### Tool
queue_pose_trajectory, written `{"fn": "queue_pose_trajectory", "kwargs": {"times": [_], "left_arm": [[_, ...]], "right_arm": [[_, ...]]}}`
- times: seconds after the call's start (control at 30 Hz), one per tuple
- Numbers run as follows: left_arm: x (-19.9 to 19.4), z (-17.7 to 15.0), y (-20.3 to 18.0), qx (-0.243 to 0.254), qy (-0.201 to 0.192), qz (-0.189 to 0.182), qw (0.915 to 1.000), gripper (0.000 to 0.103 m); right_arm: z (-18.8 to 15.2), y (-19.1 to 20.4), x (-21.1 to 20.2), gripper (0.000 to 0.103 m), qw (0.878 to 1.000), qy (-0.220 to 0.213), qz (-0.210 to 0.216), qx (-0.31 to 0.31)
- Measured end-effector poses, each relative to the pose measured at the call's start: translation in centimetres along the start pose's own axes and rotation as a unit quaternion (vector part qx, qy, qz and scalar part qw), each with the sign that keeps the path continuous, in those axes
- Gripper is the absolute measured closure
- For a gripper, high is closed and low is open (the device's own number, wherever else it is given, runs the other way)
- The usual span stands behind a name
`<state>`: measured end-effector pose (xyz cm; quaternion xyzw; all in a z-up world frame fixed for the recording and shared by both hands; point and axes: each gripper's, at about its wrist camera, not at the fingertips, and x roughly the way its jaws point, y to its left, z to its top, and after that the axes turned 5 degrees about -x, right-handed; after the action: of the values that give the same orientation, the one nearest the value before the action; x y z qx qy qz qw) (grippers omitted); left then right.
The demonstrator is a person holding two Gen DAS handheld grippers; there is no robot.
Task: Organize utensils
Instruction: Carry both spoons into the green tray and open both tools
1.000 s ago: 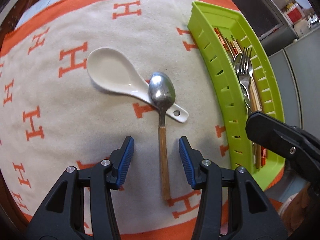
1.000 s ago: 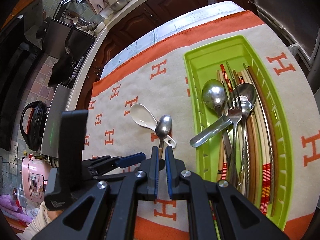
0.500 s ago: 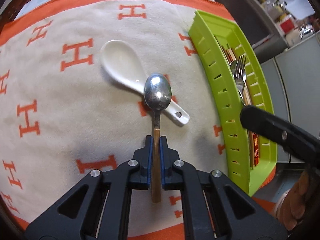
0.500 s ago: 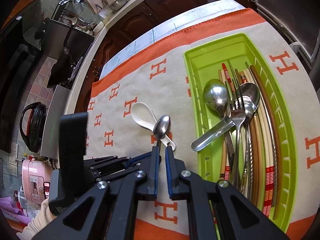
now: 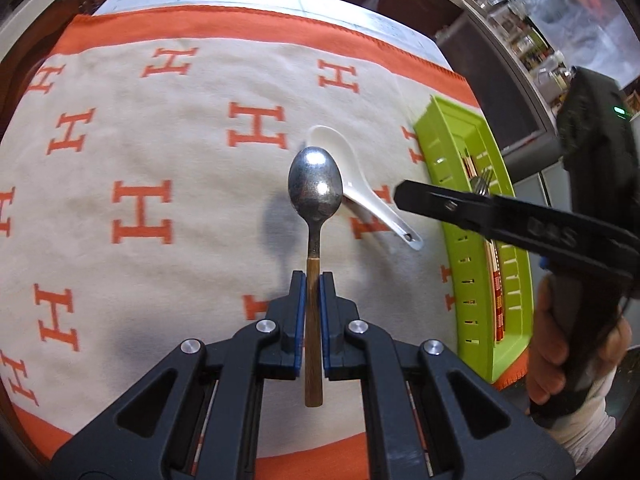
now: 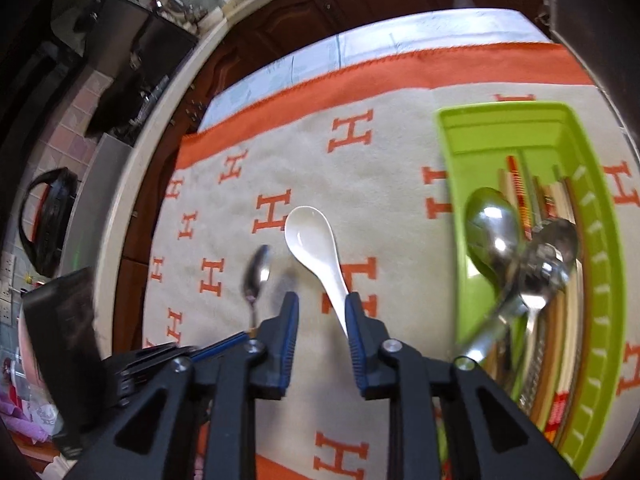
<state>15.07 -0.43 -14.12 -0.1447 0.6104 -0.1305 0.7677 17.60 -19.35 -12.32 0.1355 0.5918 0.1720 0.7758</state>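
Left wrist view: the left gripper [image 5: 313, 300] is clenched on the wooden handle of the steel spoon [image 5: 315, 192], bowl ahead of the fingers, clear of the cloth. Carry it level toward the slotted lime-green plastic tray [image 5: 476, 280].

Right wrist view: the right gripper [image 6: 322, 332] is opening, the white ceramic soup spoon [image 6: 314, 244] handle between its fingers, unpinched. Centre first.

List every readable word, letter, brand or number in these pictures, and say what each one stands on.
"H": repeated orange letter woven all over the beige cloth with the orange border.
Embossed marking on the side of the right gripper's black finger: too blurred to read.
Nothing readable on the green tray, the white spoon or the metal spoon.
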Motion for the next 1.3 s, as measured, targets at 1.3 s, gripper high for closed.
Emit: {"fn": "queue_pose_trajectory", "kwargs": {"times": [1.3], "left_arm": [[-2.2, 1.8, -9.0, 0.061, -0.025, -0.074, 0.9950, 0.099]], "right_arm": [[-1.5, -3.6, -7.1, 0.101, 0.991, -0.108, -0.001, 0.079]]}}
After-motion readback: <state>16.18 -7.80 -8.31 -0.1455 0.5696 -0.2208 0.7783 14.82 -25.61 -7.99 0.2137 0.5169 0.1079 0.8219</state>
